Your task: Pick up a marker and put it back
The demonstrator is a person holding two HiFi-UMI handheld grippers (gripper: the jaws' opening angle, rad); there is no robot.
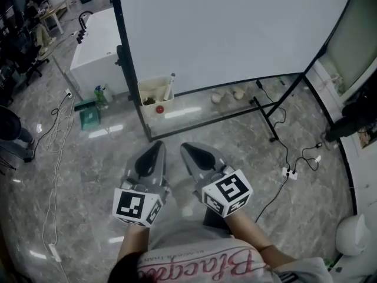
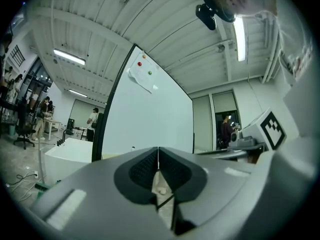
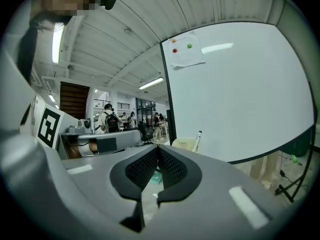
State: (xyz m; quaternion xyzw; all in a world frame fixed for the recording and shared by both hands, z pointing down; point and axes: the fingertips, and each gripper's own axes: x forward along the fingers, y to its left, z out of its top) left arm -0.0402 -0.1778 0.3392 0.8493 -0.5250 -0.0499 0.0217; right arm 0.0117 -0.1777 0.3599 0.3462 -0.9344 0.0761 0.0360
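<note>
A marker [image 1: 170,86] stands upright in a beige box [image 1: 155,93] fixed at the lower left corner of a large whiteboard [image 1: 230,28]. In the right gripper view the marker [image 3: 198,140] and the box [image 3: 184,145] lie ahead, just right of the jaws. My left gripper [image 1: 158,145] and right gripper [image 1: 186,148] are held side by side over the floor, well short of the box. Both point level at the board. The left gripper [image 2: 158,152] is shut and empty. The right gripper [image 3: 158,150] is shut too, with nothing between its pads.
The whiteboard's black stand leg [image 1: 265,120] reaches across the marble floor. A white cabinet [image 1: 97,52] stands at the left, with a green bottle [image 1: 100,94] and a green box [image 1: 89,118] beside it. Cables [image 1: 58,152] and a power strip [image 1: 288,172] lie on the floor. People sit far left.
</note>
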